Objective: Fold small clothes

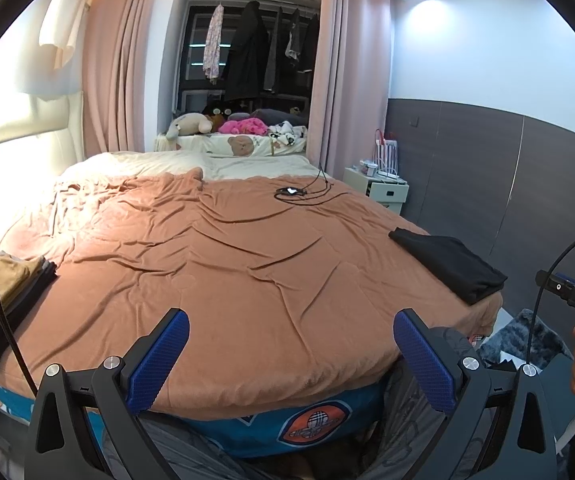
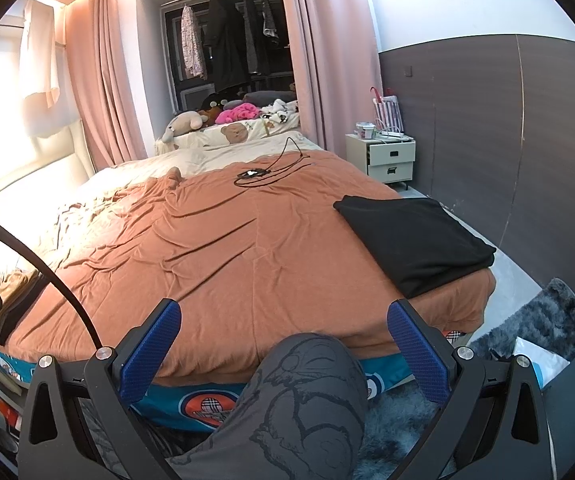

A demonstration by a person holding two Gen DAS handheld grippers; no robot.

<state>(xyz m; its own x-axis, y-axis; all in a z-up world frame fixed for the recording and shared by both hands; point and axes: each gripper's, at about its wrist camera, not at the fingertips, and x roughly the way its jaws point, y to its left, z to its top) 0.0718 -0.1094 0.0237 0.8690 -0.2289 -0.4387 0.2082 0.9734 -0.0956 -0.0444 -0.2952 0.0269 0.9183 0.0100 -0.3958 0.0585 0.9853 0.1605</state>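
At foot of bed [image 1: 247, 280]: left gripper [image 1: 291, 356] and right gripper [image 2: 283, 348] level, aimed forward over blanket, fingers spread wide, gripping nothing. Folded black garment [image 2: 415, 236] at right edge.

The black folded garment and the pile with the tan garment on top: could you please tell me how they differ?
The black folded garment lies at the right edge of the orange blanket; the tan-topped pile sits at the left edge. The black one looks like a single item, while the tan one tops a stack of several darker pieces. Both are folded flat, and neither the left gripper nor the right gripper touches them.
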